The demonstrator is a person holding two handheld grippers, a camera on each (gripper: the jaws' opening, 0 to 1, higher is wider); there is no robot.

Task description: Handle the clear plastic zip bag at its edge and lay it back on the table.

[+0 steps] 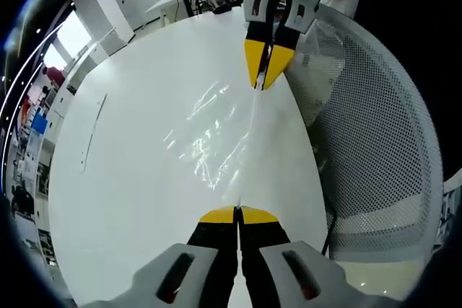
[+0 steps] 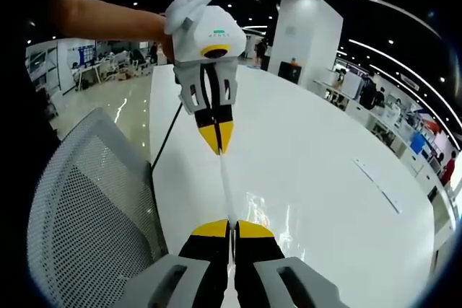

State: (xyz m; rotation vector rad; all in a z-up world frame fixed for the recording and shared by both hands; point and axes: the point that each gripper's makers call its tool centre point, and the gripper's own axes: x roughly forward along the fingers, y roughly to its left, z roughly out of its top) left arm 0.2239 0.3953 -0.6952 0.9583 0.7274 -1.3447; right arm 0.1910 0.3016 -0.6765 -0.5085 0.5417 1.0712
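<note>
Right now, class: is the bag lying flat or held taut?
Held taut: both grippers, left and right, clamp opposite ends of the bag above the table.

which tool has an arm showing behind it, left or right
The left tool: in the right gripper view a bare forearm reaches in behind it. Both tools, including the right tool, are shut on the clear bag.

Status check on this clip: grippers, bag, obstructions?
Left gripper and right gripper both shut on zip bag edge, stretched between them above the white table. Mesh chair alongside.
</note>
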